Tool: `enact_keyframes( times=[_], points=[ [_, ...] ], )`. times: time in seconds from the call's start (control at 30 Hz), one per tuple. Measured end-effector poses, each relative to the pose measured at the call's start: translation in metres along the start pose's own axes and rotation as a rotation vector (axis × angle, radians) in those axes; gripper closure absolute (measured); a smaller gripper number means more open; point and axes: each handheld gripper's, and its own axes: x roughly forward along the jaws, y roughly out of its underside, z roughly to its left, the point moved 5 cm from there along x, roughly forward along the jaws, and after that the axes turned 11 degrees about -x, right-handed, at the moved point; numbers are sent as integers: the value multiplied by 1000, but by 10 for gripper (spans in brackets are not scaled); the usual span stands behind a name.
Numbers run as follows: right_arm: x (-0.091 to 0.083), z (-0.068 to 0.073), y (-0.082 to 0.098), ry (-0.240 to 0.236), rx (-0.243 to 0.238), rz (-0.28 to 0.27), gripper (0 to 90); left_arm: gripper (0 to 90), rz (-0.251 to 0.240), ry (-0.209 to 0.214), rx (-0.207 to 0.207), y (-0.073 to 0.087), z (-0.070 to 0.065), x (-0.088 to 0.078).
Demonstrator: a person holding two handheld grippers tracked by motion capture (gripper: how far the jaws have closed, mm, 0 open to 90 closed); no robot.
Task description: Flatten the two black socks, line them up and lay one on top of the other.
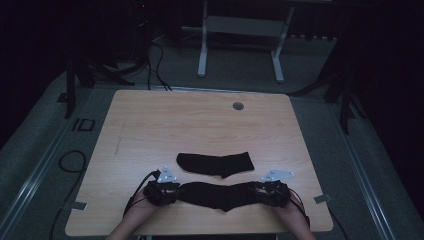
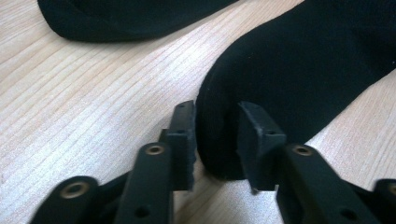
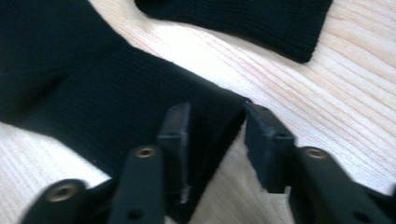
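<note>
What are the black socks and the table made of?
The near sock and the far sock look like soft knitted fabric: fine ribs show, matte. The table looks like pale wood or wood-look laminate: straight grain lines, smooth.

A light wooden table (image 1: 150, 115) carries two black socks (image 1: 215, 163) (image 1: 215, 196) lying near its front edge

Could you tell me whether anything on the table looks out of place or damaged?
Nothing stands out. Two black socks lie flat on the wooden table: the far sock alone, the near sock with the left gripper and right gripper at its ends. No tears show.
</note>
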Motion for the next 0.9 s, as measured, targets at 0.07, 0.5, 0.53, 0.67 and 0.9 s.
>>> enact_keyframes(
  times=[0.07,0.5,0.53,0.67,0.9],
  points=[
    [0,2,0,1,-13,-4,707,736,1,8,-1,0,0,0],
    [-1,8,-3,-47,-20,-1,849,868,16,41,-4,0,-7,-1],
    [-2,8,-3,-47,-19,-4,849,869,13,46,-1,0,-8,-2],
    [-11,9,-9,-44,-26,-27,850,869,-6,48,6,-4,-11,-10],
    [-39,8,-30,-19,-41,-111,851,870,-48,53,18,-17,-15,-29]
  ],
)
